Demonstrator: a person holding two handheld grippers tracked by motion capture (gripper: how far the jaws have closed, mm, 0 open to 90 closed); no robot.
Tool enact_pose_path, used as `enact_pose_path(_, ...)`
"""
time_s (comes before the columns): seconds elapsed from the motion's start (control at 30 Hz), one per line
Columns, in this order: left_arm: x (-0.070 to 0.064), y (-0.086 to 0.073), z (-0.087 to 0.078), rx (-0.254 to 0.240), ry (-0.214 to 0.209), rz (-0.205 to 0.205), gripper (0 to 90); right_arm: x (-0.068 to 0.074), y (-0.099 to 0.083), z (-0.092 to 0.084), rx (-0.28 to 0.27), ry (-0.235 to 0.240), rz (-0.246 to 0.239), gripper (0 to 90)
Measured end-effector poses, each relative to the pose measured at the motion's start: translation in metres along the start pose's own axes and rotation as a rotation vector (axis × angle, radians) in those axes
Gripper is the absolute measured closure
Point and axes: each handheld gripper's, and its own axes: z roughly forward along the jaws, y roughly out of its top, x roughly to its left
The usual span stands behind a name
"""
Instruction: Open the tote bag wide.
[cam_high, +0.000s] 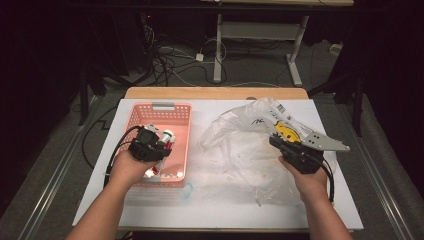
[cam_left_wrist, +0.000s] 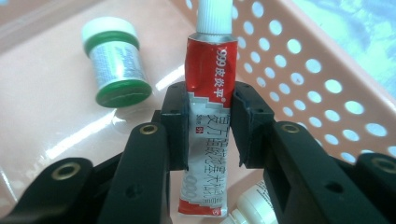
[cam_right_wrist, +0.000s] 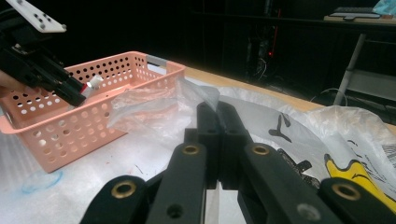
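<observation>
A red-and-white ointment tube (cam_left_wrist: 208, 93) with a white cap stands between the pads of my left gripper (cam_left_wrist: 208, 126), which is shut on its middle. The high view puts this left gripper (cam_high: 161, 143) and tube over the pink perforated basket (cam_high: 162, 106). A small jar with a green lid (cam_left_wrist: 116, 63) lies on the basket floor, and a white bottle (cam_left_wrist: 254, 207) lies below the tube. My right gripper (cam_right_wrist: 217, 109) has its jaws together, pinching an edge of the clear plastic bag (cam_right_wrist: 154, 112). The bag (cam_high: 240, 145) lies crumpled on the table's right half, at the right gripper (cam_high: 274, 140).
The white-covered table (cam_high: 225, 205) has a wooden strip along its far edge. Something yellow and black (cam_high: 287, 131) lies at the bag beside my right gripper. A blue ring mark (cam_right_wrist: 42, 181) is on the cover near the basket's front. Cables and desk legs stand on the floor beyond.
</observation>
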Motion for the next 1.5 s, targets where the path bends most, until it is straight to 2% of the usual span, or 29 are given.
enact_pose_path(0.1, -0.003, -0.003, -0.006, -0.043, 0.009, 0.004, 67.6, 0.000, 0.000, 0.000, 0.001, 0.002, 0.001, 90.0)
enact_pose_path(0.37, -0.008, -0.012, -0.018, -0.178, -0.007, -0.021, 67.6, 0.000, 0.000, 0.001, 0.003, 0.001, -0.003, 90.0)
enact_pose_path(0.57, -0.010, -0.021, -0.020, -0.239, -0.023, -0.055, 67.6, 0.001, 0.000, 0.001, 0.003, 0.001, -0.006, 90.0)
enact_pose_path(0.67, -0.012, -0.024, -0.021, -0.265, -0.010, -0.056, 67.6, 0.001, -0.001, 0.001, 0.004, 0.001, -0.007, 90.0)
enact_pose_path(0.83, -0.012, -0.029, -0.024, -0.308, -0.013, -0.060, 67.6, 0.001, 0.000, 0.000, 0.001, 0.000, -0.007, 90.0)
enact_pose_path(1.17, -0.015, -0.032, -0.026, -0.346, -0.007, -0.043, 67.7, 0.002, 0.000, 0.001, 0.001, -0.002, -0.013, 90.0)
enact_pose_path(1.23, -0.017, -0.032, -0.027, -0.364, -0.033, -0.045, 67.7, 0.002, -0.001, 0.001, 0.002, 0.000, -0.011, 90.0)
enact_pose_path(1.37, -0.022, -0.029, -0.031, -0.402, -0.051, -0.045, 67.7, 0.002, -0.001, 0.002, 0.003, 0.002, -0.017, 90.0)
enact_pose_path(1.5, -0.027, -0.026, -0.035, -0.418, -0.054, -0.033, 67.7, 0.002, -0.001, 0.002, 0.003, 0.002, -0.018, 90.0)
